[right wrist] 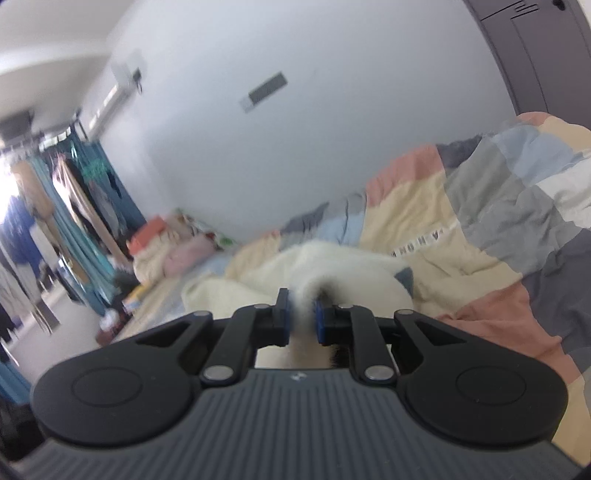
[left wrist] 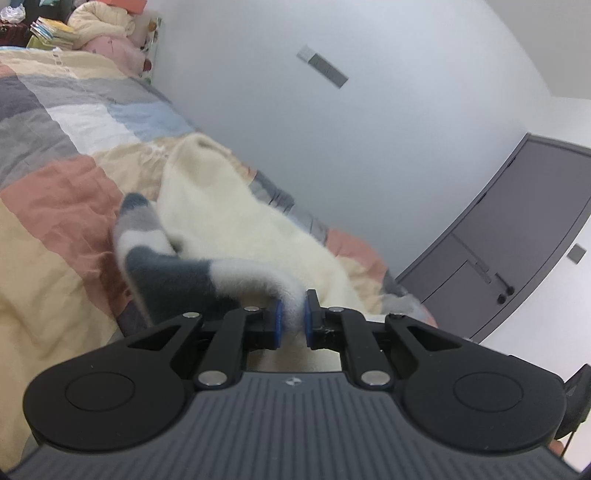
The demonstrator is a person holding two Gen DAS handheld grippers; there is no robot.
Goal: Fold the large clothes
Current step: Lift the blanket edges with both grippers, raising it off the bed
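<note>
A fluffy cream sweater (left wrist: 221, 206) with dark grey, light grey and white striped sleeves lies on a patchwork quilt (left wrist: 55, 177). My left gripper (left wrist: 293, 314) is shut on a white and grey part of the sweater, and a striped sleeve (left wrist: 162, 266) trails to its left. In the right wrist view the same cream sweater (right wrist: 332, 269) spreads ahead on the quilt (right wrist: 498, 229). My right gripper (right wrist: 302, 314) is shut on a bunched cream fold of it. The fabric under both grippers is hidden.
Pillows and a folded duvet (left wrist: 103, 26) sit at the head of the bed with books (left wrist: 51, 33) beside them. A white wall runs along the bed, with a grey door (left wrist: 517, 229). Hanging clothes and curtains (right wrist: 66, 206) stand at the left in the right wrist view.
</note>
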